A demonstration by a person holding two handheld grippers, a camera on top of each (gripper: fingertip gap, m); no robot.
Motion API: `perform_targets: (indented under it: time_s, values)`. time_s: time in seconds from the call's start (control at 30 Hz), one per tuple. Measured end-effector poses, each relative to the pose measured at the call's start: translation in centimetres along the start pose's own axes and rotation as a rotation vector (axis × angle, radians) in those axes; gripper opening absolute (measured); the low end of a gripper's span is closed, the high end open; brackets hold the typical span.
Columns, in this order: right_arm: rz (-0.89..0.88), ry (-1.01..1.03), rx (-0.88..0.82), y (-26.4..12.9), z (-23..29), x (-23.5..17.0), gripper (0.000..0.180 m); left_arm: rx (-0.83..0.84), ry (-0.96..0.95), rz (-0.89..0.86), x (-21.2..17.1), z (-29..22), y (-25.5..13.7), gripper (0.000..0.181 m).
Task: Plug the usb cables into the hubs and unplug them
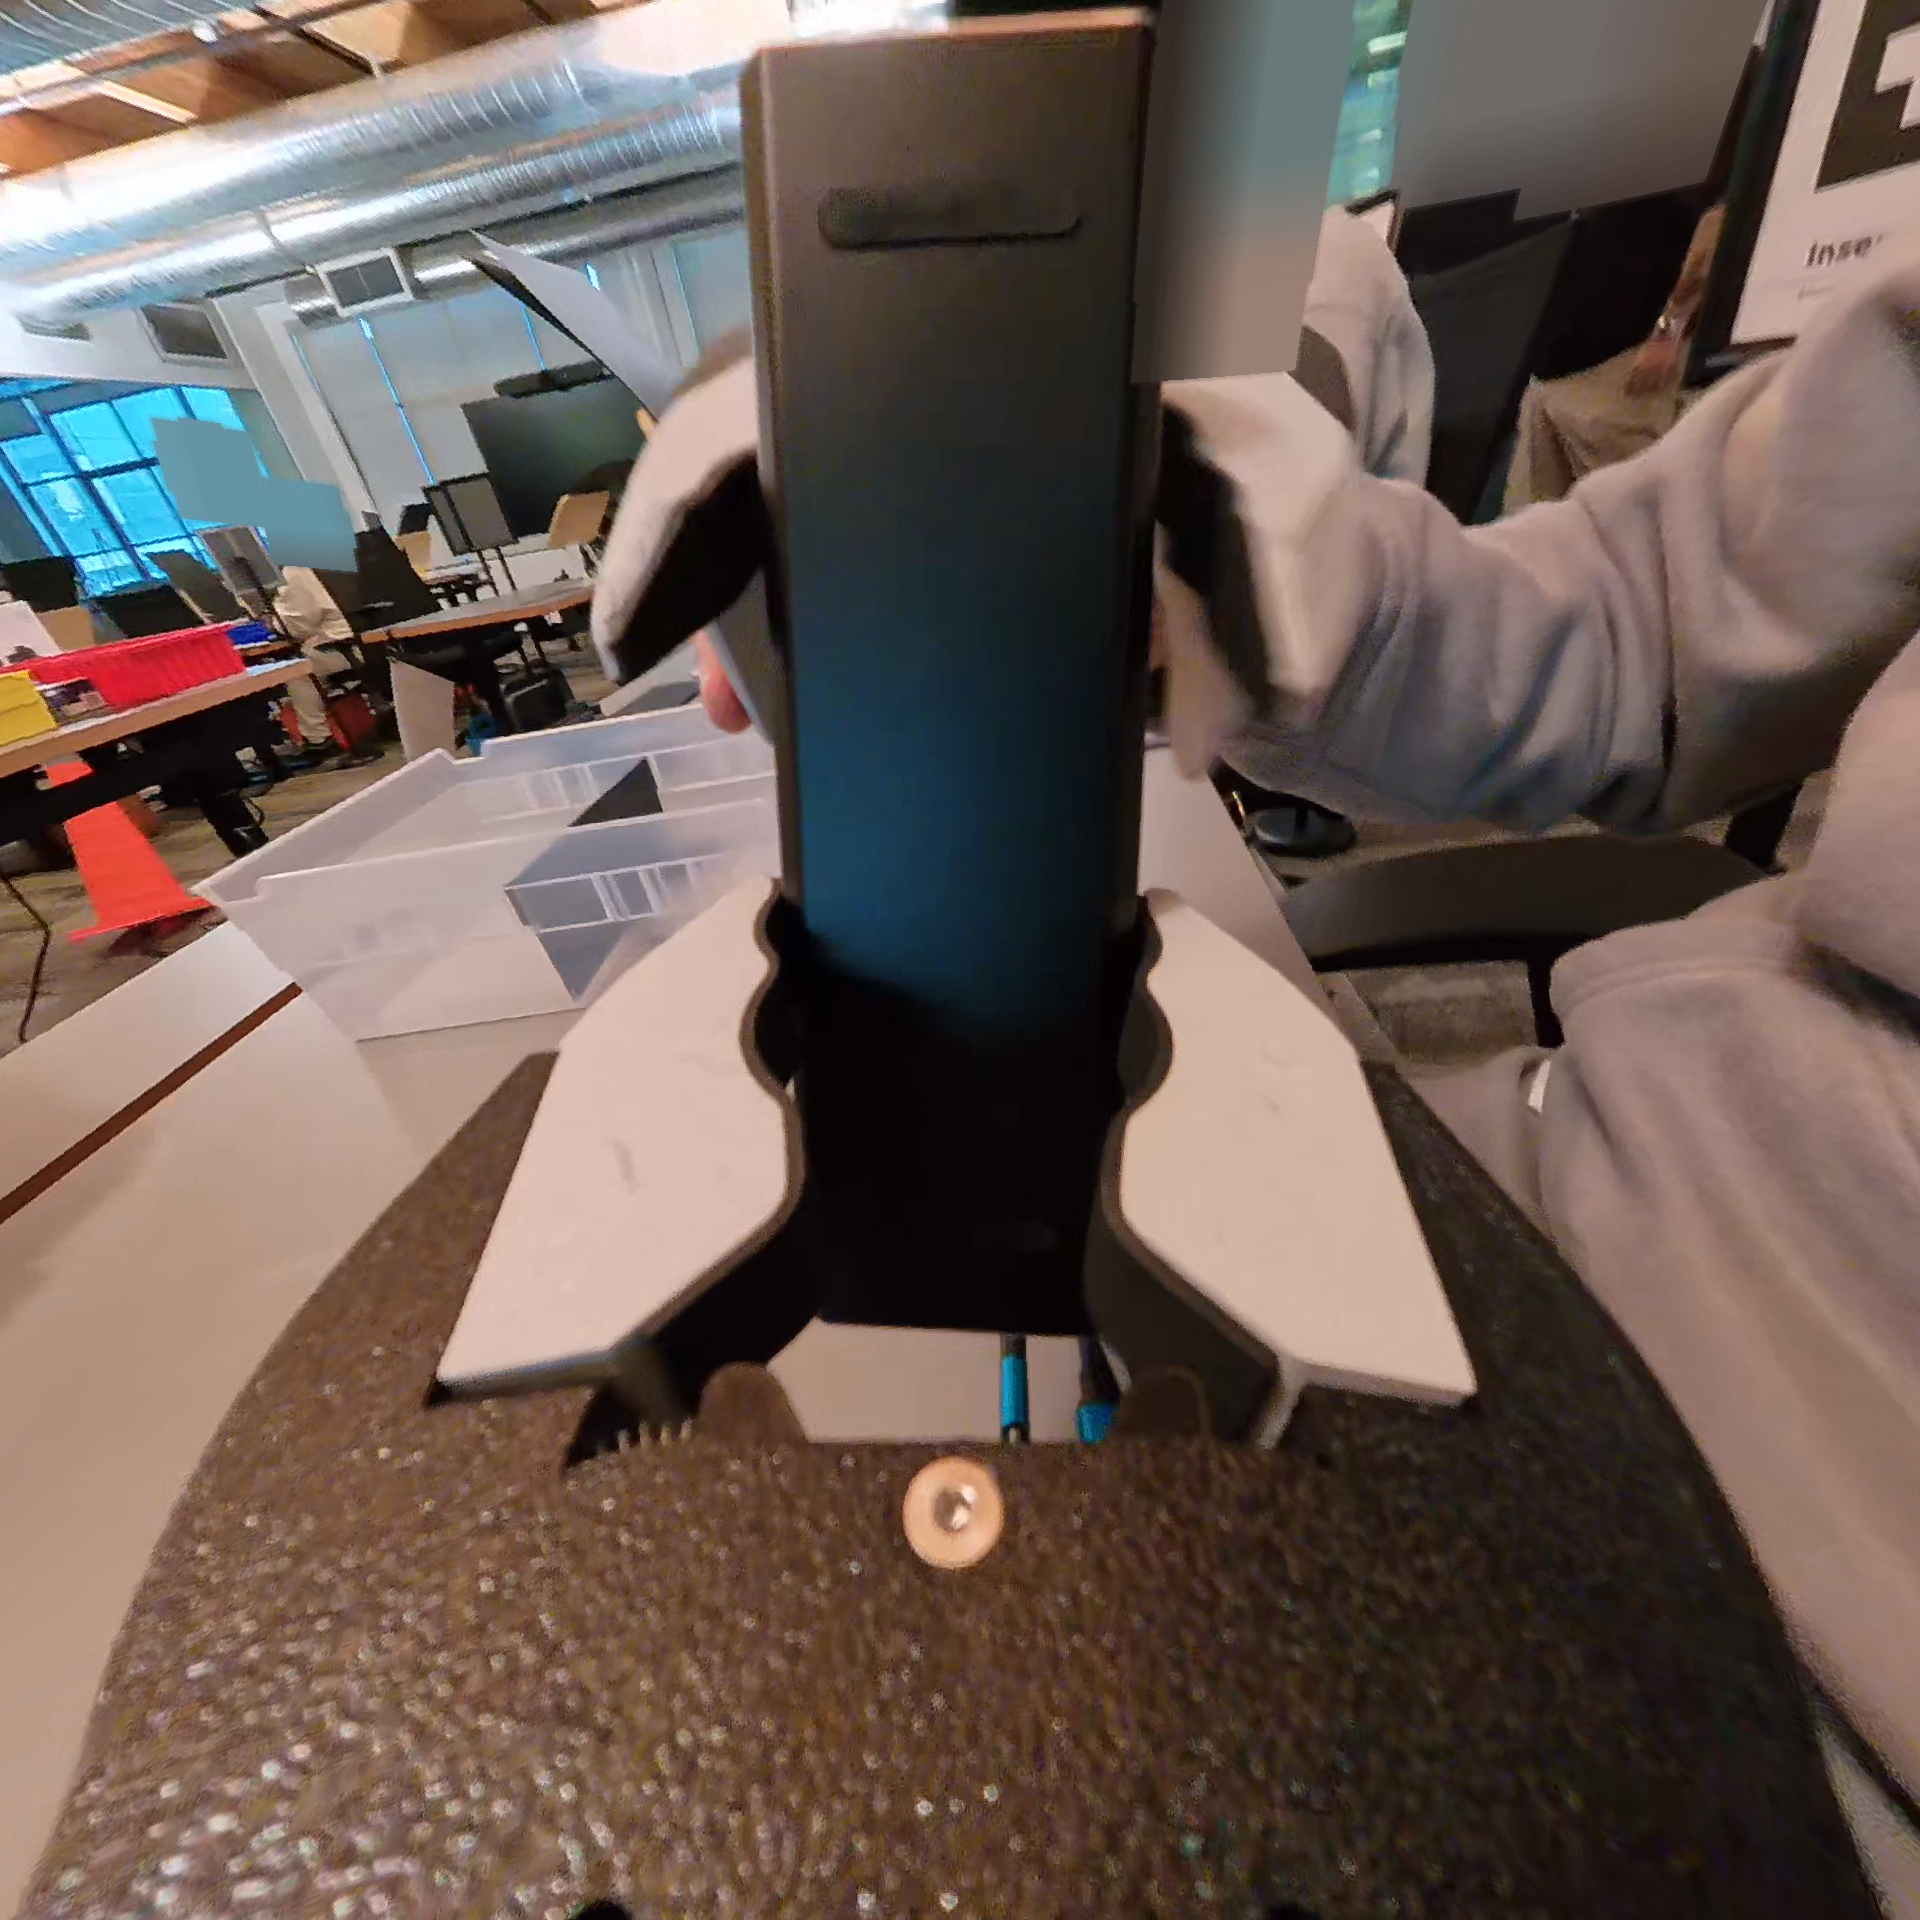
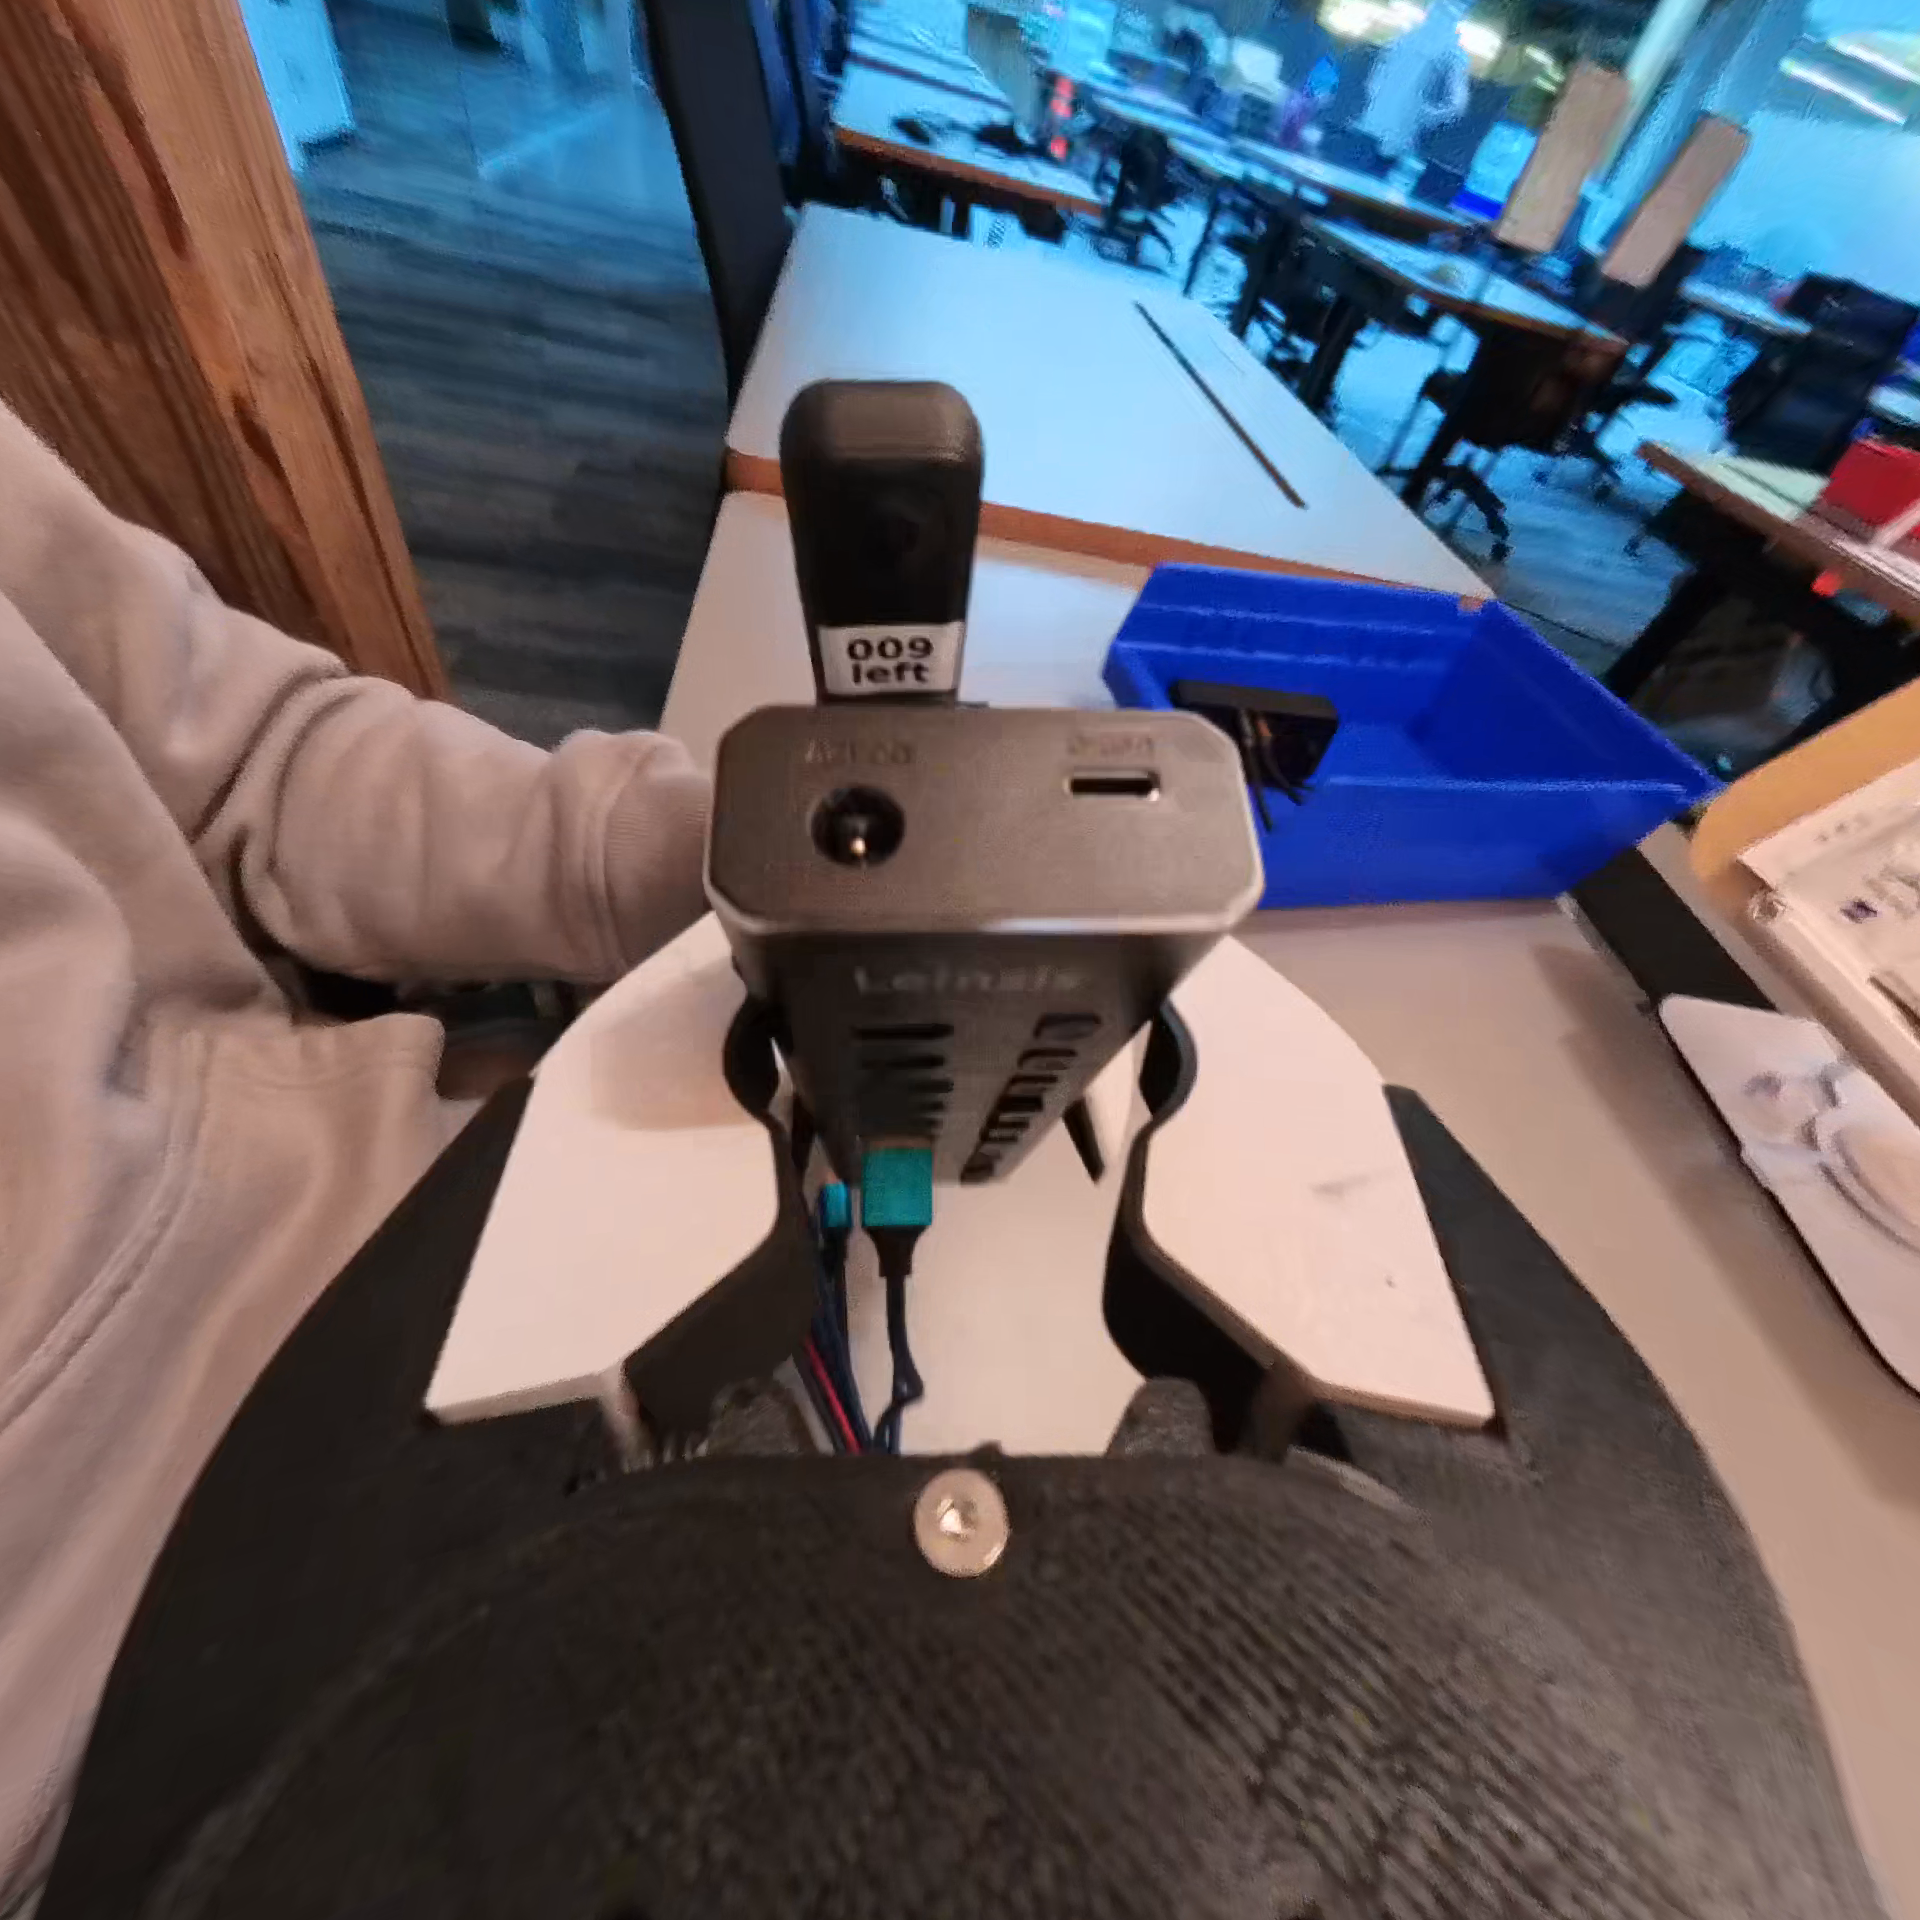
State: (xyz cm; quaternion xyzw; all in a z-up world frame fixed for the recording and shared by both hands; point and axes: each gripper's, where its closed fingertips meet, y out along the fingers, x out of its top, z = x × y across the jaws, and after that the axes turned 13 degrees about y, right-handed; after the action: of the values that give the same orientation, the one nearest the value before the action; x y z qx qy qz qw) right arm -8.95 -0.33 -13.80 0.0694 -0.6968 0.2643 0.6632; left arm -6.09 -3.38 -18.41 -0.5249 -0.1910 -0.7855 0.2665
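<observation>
A dark grey USB hub (image 1: 956, 623) is held in the air between both grippers. My left gripper (image 1: 961, 935) is shut on one end of it. The right gripper's white fingers (image 1: 675, 561) clasp the hub farther along. In the right wrist view the hub (image 2: 977, 831) shows its end face with a round jack and a small slot. My right gripper (image 2: 956, 1029) is shut on its sides. A teal USB plug (image 2: 896, 1195) sits in a port on the hub's slotted face, with a second teal plug (image 2: 833, 1210) beside it. Their cables (image 2: 894, 1351) hang down. Blue cable ends (image 1: 1013, 1392) show below the hub.
A clear plastic bin (image 1: 436, 914) stands on the white table (image 1: 156, 1247) to the left. A blue bin (image 2: 1455, 748) stands at the right, with papers and a plastic bag (image 2: 1818, 987) beyond it. A wooden post (image 2: 156, 312) rises at the left. A person's grey sleeve (image 1: 1507, 644) is close by.
</observation>
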Motion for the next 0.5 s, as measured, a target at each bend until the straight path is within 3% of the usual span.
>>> perform_targets:
  time_s: [0.2, 0.4, 0.5]
  values:
    - [0.034, -0.017, -0.013, 1.9, 0.4, 0.0, 0.068, 0.012, 0.044, 0.132, -0.9, -0.3, 0.5, 0.061]
    - [0.024, -0.001, 0.015, 3.0, 1.3, 0.1, 0.069, 0.042, 0.039, 0.091, 0.0, -0.4, 1.4, 0.077]
    - [0.073, -0.032, 0.004, 3.2, 1.3, -0.7, 0.068, 0.014, 0.054, 0.128, -0.7, -1.0, 1.8, 0.074]
